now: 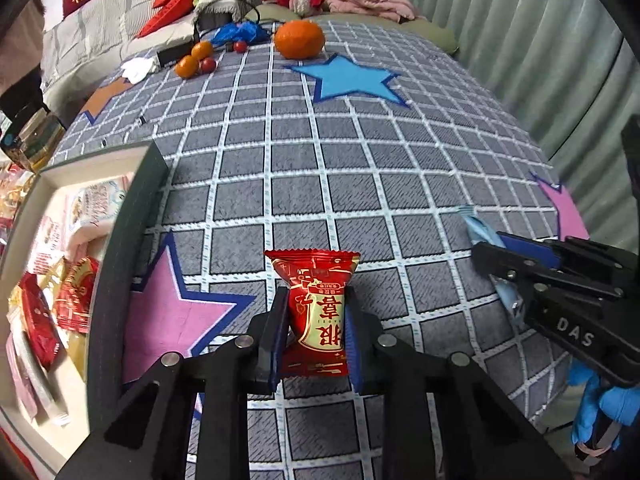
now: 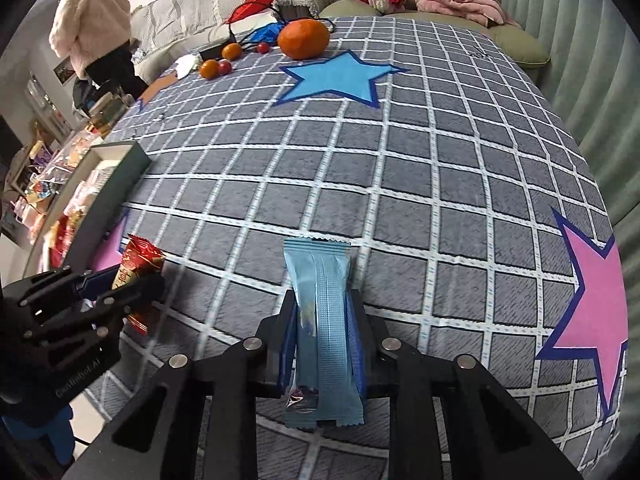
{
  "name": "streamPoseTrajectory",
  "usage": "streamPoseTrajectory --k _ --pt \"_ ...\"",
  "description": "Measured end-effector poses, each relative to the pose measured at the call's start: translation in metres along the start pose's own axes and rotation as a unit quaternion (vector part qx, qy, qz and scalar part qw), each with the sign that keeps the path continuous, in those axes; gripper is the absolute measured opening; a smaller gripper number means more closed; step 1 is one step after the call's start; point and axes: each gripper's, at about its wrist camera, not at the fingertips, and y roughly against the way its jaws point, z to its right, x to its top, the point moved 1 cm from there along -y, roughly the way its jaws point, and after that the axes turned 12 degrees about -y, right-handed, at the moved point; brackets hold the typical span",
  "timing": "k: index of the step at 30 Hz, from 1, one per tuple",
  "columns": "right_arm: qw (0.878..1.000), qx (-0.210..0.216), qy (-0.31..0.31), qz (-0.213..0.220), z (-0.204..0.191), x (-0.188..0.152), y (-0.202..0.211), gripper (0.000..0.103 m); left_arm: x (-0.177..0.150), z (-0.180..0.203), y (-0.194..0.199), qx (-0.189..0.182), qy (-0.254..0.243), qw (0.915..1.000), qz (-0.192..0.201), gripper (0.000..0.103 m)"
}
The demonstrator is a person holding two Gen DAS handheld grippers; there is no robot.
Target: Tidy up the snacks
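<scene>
Fingers (image 1: 280,332) of the left gripper (image 1: 316,336) pinch a red snack packet (image 1: 316,312) by its sides above the checked desk (image 1: 320,184), the right gripper (image 2: 324,336) likewise clamps a blue snack packet (image 2: 324,320); both look light, crinkly, slippery, best gripped mid-body.

The left gripper (image 1: 316,300) is held low and points forward, and its two fingers (image 1: 278,332) are closed on a red packet (image 1: 316,312), one finger on each side. The right gripper (image 2: 323,304) is held beside it at about the same height, its fingers (image 2: 286,332) closed on a light blue packet (image 2: 324,332). A blue glove (image 1: 600,408) covers the right hand.
</scene>
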Motion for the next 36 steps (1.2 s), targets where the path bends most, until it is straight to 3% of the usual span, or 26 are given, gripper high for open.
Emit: streamPoseTrajectory --k 13,18,26,31,32,35,36 --pt "0.999 0.043 0.027 0.020 -0.054 0.018 0.031 0.024 -0.005 -0.035 0.056 -0.005 0.029 0.9977 0.060 0.027" --pt "0.995 0.076 0.059 0.016 -0.099 0.026 0.037 0.025 -0.023 -0.072 0.086 0.020 0.056 0.9946 0.086 0.027" --pt "0.982 0.126 0.140 -0.021 -0.207 0.018 0.017 0.025 -0.070 -0.154 0.102 0.090 0.130 0.9852 0.067 0.027" --pt "0.972 0.132 0.187 -0.054 -0.268 0.004 -0.007 0.025 -0.097 -0.180 0.091 0.100 0.159 0.9815 0.038 0.030" --pt "0.971 0.132 0.190 -0.059 -0.272 0.003 -0.010 0.025 -0.101 -0.183 0.089 0.099 0.163 0.9810 0.033 0.037" --pt "0.968 0.128 0.199 -0.079 -0.288 -0.001 -0.022 0.025 -0.110 -0.189 0.086 0.103 0.176 0.9784 0.032 0.075" --pt "0.968 0.125 0.202 -0.083 -0.291 -0.001 -0.025 0.025 -0.110 -0.190 0.085 0.107 0.178 0.9776 0.035 0.082"
